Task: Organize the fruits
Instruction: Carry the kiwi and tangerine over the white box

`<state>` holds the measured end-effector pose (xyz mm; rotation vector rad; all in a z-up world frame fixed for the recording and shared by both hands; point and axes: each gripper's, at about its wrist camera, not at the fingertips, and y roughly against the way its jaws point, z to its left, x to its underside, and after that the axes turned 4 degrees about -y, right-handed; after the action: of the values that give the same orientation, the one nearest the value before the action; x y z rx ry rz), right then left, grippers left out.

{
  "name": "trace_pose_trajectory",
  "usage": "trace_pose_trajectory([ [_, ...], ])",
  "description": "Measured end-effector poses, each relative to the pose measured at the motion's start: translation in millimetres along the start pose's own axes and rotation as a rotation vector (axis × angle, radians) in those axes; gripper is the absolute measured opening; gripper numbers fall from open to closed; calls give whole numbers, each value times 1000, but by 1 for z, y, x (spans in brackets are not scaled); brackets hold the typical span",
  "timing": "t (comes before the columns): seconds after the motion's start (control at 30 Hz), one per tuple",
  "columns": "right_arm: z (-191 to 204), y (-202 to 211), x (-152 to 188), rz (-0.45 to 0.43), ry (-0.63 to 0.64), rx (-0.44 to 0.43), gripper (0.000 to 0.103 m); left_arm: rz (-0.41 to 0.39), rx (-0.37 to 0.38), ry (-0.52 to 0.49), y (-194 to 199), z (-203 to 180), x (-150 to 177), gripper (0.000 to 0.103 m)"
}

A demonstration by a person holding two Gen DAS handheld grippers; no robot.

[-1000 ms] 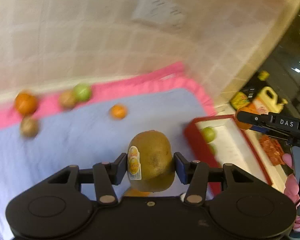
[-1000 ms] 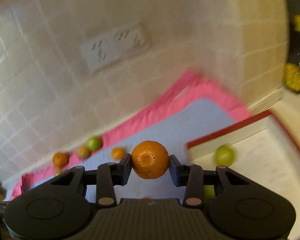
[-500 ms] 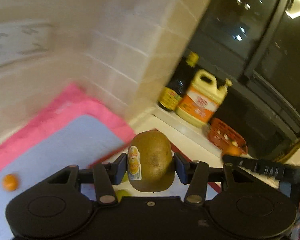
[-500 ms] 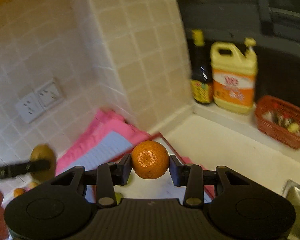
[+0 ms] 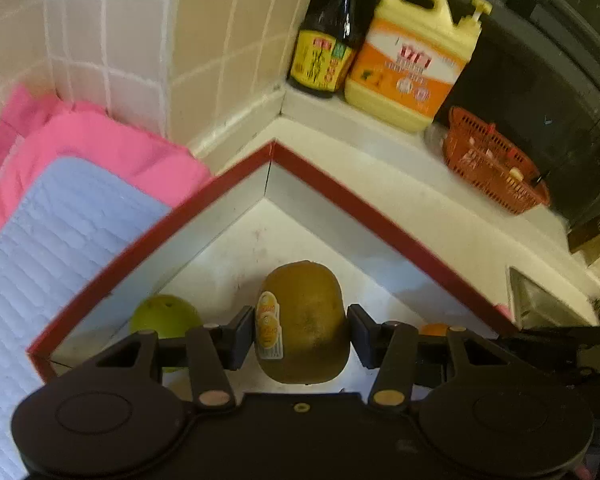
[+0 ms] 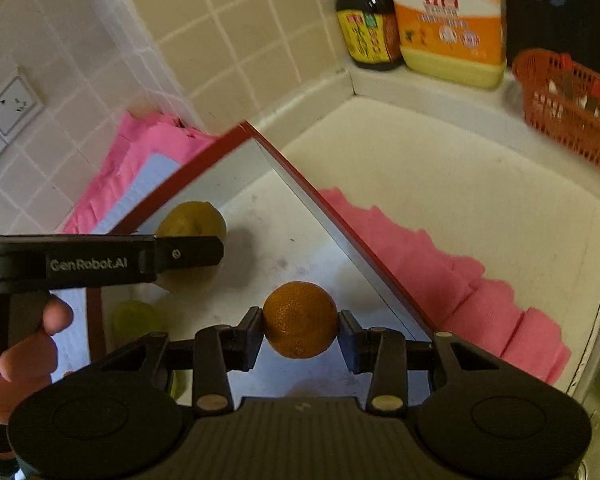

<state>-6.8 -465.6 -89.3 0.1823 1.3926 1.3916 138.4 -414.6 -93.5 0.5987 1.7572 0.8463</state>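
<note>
Bottom centre, left view: left gripper [image 5: 302, 334] clamps a stickered kiwi [image 5: 304, 322]. Right view, same spot: right gripper [image 6: 299, 332] clamps an orange [image 6: 300, 319]. Both hang over the red-rimmed tray [image 5: 380, 220]; 1 green fruit [image 5: 165, 315] lies lower left inside. Beyond: pink cloth [image 5: 112, 148], bottles upper right. Risk: 2 grippers crowd 1 corner; dropped fruit may roll, knock the green one.

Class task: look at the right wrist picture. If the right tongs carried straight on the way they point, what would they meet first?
Most likely the white floor of the red-rimmed box. The right tongs, shut on a round orange citrus fruit, point down into it. No fruit seems to lie in that line, though depth is unclear.
</note>
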Motion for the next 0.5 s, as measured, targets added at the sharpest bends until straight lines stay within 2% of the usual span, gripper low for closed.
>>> trace_pose_trajectory([
  [0.23,18,-12,9,24,97,54,42,47,-5,-8,-13,-2,7,60],
  [0.5,23,-22,20,64,95,56,43,57,-8,54,-16,7,8,61],
])
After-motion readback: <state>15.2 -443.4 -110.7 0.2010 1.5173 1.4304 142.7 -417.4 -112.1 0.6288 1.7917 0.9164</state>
